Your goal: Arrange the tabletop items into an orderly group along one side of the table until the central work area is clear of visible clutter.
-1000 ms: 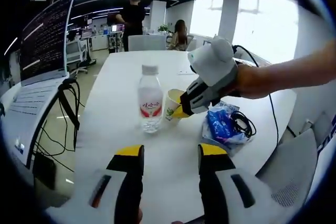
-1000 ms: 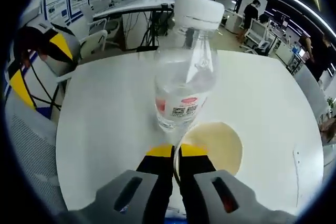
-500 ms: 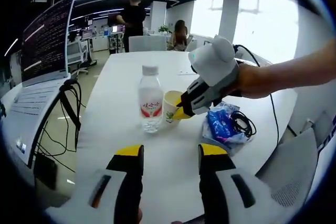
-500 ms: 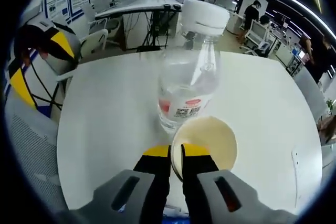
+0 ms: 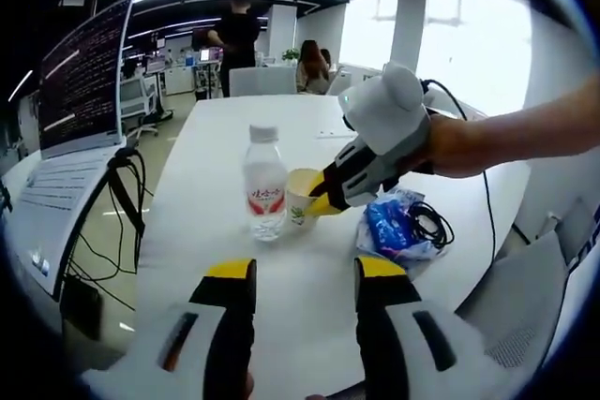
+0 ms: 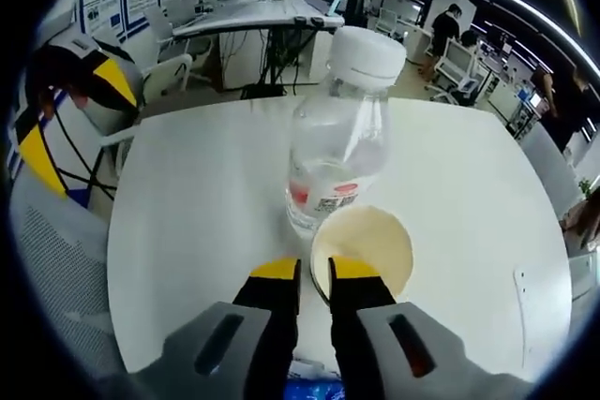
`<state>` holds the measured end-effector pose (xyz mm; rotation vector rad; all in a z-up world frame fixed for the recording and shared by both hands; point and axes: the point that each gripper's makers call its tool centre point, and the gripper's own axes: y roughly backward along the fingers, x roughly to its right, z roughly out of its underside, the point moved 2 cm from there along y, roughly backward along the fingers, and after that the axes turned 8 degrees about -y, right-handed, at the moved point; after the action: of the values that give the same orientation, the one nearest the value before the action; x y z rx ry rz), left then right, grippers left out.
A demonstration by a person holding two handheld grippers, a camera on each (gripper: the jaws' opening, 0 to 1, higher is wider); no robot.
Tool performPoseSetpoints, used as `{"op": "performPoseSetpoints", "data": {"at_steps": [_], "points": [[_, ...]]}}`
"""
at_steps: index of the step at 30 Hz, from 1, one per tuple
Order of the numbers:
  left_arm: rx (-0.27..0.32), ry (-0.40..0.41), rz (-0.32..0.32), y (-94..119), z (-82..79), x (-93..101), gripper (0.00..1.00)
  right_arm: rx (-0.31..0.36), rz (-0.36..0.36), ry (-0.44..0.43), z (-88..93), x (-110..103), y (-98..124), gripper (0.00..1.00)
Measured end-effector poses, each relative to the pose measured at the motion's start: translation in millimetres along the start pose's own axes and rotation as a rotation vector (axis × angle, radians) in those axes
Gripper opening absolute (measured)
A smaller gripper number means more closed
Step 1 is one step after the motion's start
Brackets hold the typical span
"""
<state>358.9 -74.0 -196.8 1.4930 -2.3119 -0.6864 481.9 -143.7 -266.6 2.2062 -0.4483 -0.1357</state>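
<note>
White tabletop in an open office carries all items. Your right gripper pinches the near rim of one paper cup, upright, mouth up, touching one upright water bottle beside it. Your left gripper hangs spread, holding nothing, over bare table nearer you. One blue packet and black cable lie by the table edge; open surface extends beyond the bottle.

In the left gripper view, a bottle is stood on the bench, a cup just beside it, a packet further right.
</note>
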Motion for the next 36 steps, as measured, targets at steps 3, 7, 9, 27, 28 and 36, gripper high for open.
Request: {"op": "performPoseSetpoints", "data": {"at_steps": [3, 7, 9, 27, 28, 36], "points": [[0.006, -0.001, -0.002, 1.3, -2.1, 3.1, 0.41, 0.004, 0.006, 0.004, 0.9, 2.1, 4.7, 0.1], [0.007, -0.007, -0.002, 1.9, -3.9, 7.2, 0.41, 0.02, 0.015, 0.002, 0.3, 3.5, 14.6, 0.1], [0.013, -0.002, 0.0, 2.2, -5.2, 9.0, 0.41, 0.036, 0.019, -0.006, -0.4, 4.2, 20.2, 0.1], [0.028, -0.019, 0.015, 6.2, -14.1, 31.7, 0.41, 0.12, 0.05, -0.095, 16.1, 5.3, 64.6, 0.12], [0.029, -0.02, 0.017, 6.0, -15.3, 33.2, 0.41, 0.122, 0.053, -0.097, 18.7, 3.8, 68.2, 0.13], [0.035, -0.028, 0.031, 2.6, -21.0, 44.3, 0.41, 0.142, 0.07, -0.16, 38.7, -1.7, 90.2, 0.15]]}}
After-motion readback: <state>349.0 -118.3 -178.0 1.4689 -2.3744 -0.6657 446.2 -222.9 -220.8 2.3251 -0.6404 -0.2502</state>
